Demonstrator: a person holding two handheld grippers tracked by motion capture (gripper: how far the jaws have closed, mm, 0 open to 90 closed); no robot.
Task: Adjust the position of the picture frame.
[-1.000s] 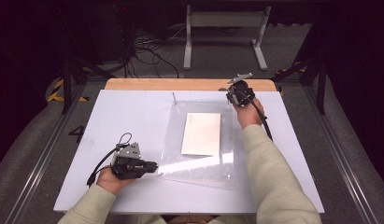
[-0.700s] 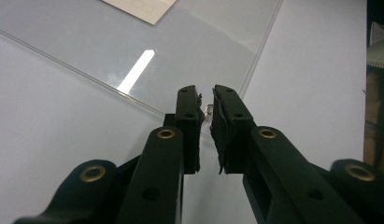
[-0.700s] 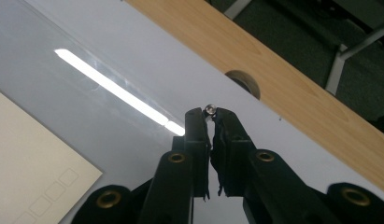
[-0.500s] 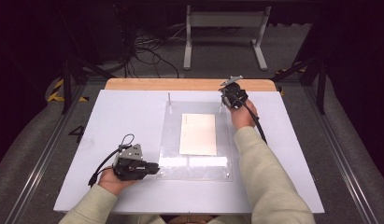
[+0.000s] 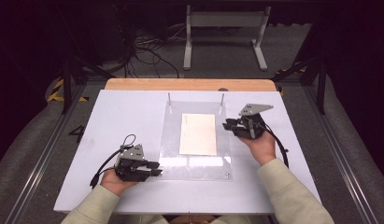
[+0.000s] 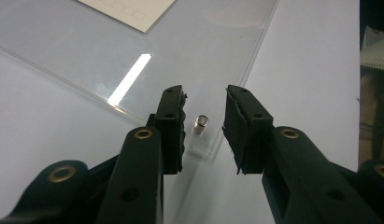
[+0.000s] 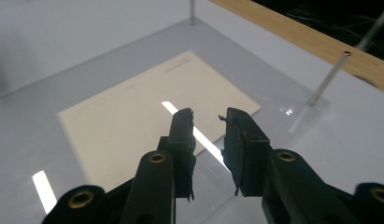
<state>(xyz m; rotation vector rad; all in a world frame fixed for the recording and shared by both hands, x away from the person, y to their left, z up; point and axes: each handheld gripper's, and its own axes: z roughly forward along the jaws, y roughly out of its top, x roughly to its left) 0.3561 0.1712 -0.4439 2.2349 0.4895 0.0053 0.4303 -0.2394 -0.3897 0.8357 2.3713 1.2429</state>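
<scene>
Left gripper point(image 6: 203, 133) and right gripper point(image 7: 206, 140) part-open, just been opening, hold nothing; we keep clear acrylic sheet point(image 5: 171, 140) at centre frame flat over paper point(image 5: 198, 134).

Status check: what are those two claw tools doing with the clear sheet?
Left gripper and right gripper jaws just opened, nothing held. Clear acrylic sheet flat over paper. Nothing in the way.

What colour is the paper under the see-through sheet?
Cream, almost off-white paper; the high view shows it best.
</scene>
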